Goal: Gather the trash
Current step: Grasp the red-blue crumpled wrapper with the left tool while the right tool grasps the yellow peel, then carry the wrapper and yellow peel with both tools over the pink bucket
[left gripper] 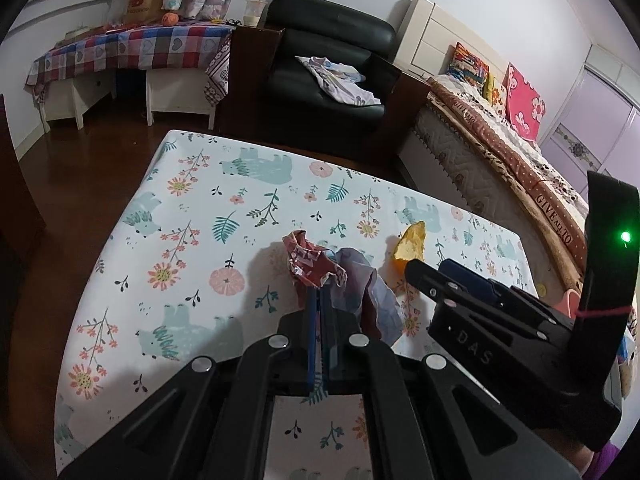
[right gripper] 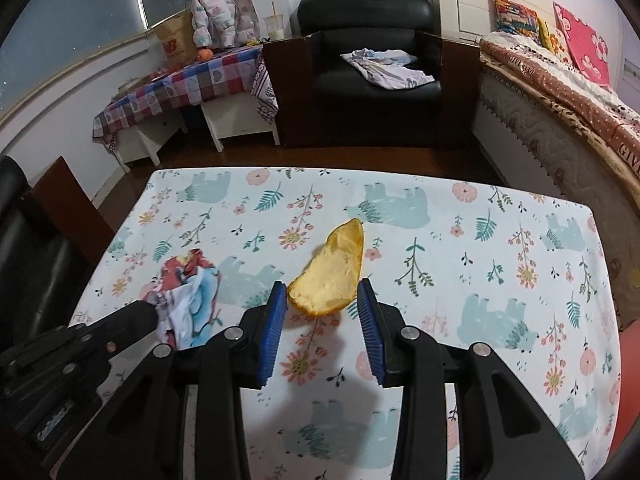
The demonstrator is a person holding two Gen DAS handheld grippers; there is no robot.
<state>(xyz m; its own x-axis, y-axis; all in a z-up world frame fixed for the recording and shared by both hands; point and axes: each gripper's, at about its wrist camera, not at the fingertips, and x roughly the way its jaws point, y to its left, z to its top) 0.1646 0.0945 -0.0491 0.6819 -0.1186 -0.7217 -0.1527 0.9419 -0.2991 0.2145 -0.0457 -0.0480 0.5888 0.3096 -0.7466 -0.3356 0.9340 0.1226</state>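
**Wrapper gripped, peel between open pads**

A crumpled red and white paper wrapper (left gripper: 316,264) is clamped in the closed left hand-held gripper (left gripper: 320,292) above the floral-clothed worktop (right gripper: 460,240). A curved orange fruit peel (right gripper: 332,276) lies between the parted, untouching pads of the right hand-held gripper (right gripper: 322,312).

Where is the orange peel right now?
In the right wrist view, the orange peel lies mid-table, between the right gripper's open fingertips.

The left gripper (left gripper: 320,292) is pointing steeply downward with its jaws pressed together, pinching a crumpled wrapper (left gripper: 316,262). Just beside it, the right gripper (right gripper: 322,300) is angling down, blue pads (right gripper: 370,324) parted, seemingly not gripping anything.
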